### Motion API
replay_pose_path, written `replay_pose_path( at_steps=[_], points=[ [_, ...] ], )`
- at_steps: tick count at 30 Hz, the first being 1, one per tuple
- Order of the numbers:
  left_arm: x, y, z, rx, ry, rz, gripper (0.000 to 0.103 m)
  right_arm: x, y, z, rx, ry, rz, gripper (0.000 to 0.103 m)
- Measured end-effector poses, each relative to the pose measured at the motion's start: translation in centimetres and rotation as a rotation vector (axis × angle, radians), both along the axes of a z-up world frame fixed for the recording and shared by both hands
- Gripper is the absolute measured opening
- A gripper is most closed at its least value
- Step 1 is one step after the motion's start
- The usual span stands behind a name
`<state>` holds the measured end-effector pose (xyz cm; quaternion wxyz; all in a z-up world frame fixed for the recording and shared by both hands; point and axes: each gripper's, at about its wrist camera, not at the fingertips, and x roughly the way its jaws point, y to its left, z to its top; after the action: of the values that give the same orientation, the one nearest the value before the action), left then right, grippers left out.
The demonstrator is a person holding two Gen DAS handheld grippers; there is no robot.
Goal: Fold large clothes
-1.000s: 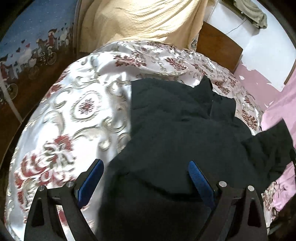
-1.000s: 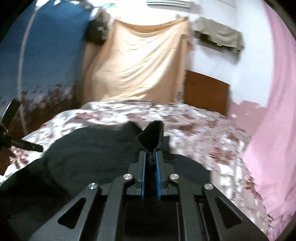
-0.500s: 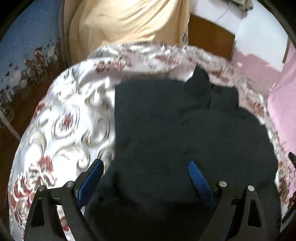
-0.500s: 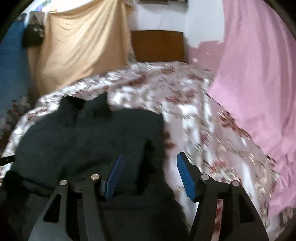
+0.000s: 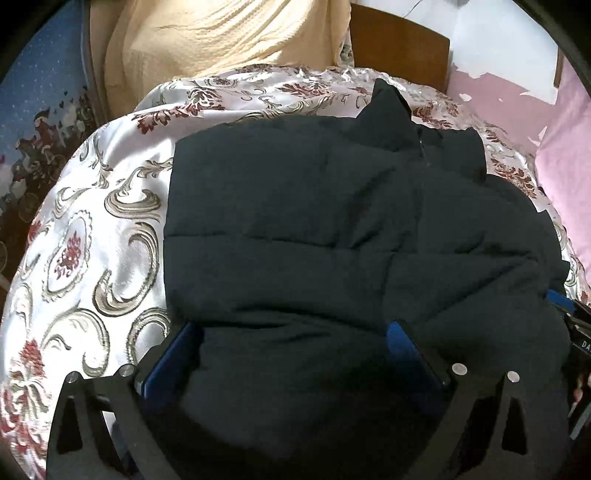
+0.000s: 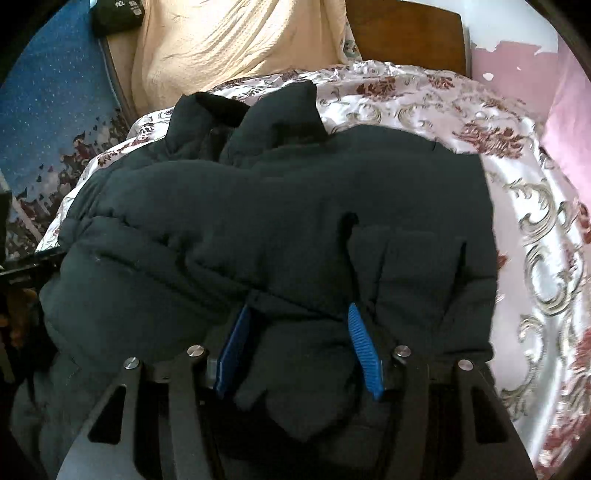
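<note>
One dark quilted jacket (image 5: 332, 229) is lying spread across the bed, on a shiny floral bedspread (image 5: 92, 236). Its long axis is running from the near edge of the bed away toward the wooden headboard (image 5: 399, 48), with the raised collar (image 5: 391, 110) pointing at the headboard and the hem end lying nearest the cameras. In the right wrist view the collar (image 6: 255, 110) is standing up in two peaks at the far end, and a folded-in panel of the jacket (image 6: 413, 266) is lying on top of the body on its right side.

Left hand-held gripper (image 5: 291, 343) is hovering low over the near part of the jacket with its blue pads (image 5: 173, 354) spread as wide as they go, having just been opening further; padded fabric is bulging between them, but the pads are not pressing on it.

Right hand-held gripper (image 6: 299, 343) is also sitting over the jacket's near end, its jaws part-way apart and having just been closing a little; a fold of jacket is lying between the blue pads (image 6: 364, 350), and whether they are squeezing it I cannot tell.

A yellow cloth (image 5: 221, 33) is hanging beyond the bed.
</note>
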<state>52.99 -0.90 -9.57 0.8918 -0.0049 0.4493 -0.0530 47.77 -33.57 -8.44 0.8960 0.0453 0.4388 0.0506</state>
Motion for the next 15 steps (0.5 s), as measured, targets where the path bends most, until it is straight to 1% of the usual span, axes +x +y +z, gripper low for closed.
replay_pose_path(
  at_steps=[3, 6, 9, 10, 11, 12, 13, 15],
  points=[
    [0.0, -0.2, -0.3, 0.015, -0.021, 0.003, 0.103, 0.1, -0.2, -0.8, 0.031, -0.003, 0.000, 0.051],
    [0.0, -0.3, -0.7, 0.011, -0.034, 0.006, 0.103, 0.2, -0.3, -1.4, 0.048, -0.016, -0.005, 0.051],
    [-0.2, 0.2, -0.5, -0.023, -0.039, 0.008, 0.103, 0.3, -0.2, -1.5, 0.042, -0.023, -0.006, 0.051],
    [-0.1, 0.8, 0.0, -0.046, -0.024, 0.012, 0.103, 0.2, -0.4, -1.3, 0.046, -0.025, -0.005, 0.051],
    [0.0, 1.1, 0.3, -0.056, 0.001, 0.015, 0.103, 0.1, -0.5, -0.9, 0.056, -0.024, 0.000, 0.054],
    [0.2, 1.5, 0.8, -0.069, 0.036, 0.019, 0.103, 0.0, -0.7, -0.3, 0.068, -0.015, 0.008, 0.061],
    [0.5, 2.0, 1.4, -0.095, 0.065, 0.025, 0.103, 0.1, -0.8, 0.4, 0.074, -0.003, 0.017, 0.064],
    [1.4, 2.8, 3.0, -0.162, 0.071, 0.042, 0.103, 0.3, -0.8, 2.6, 0.061, -0.004, 0.021, 0.077]
  ],
)
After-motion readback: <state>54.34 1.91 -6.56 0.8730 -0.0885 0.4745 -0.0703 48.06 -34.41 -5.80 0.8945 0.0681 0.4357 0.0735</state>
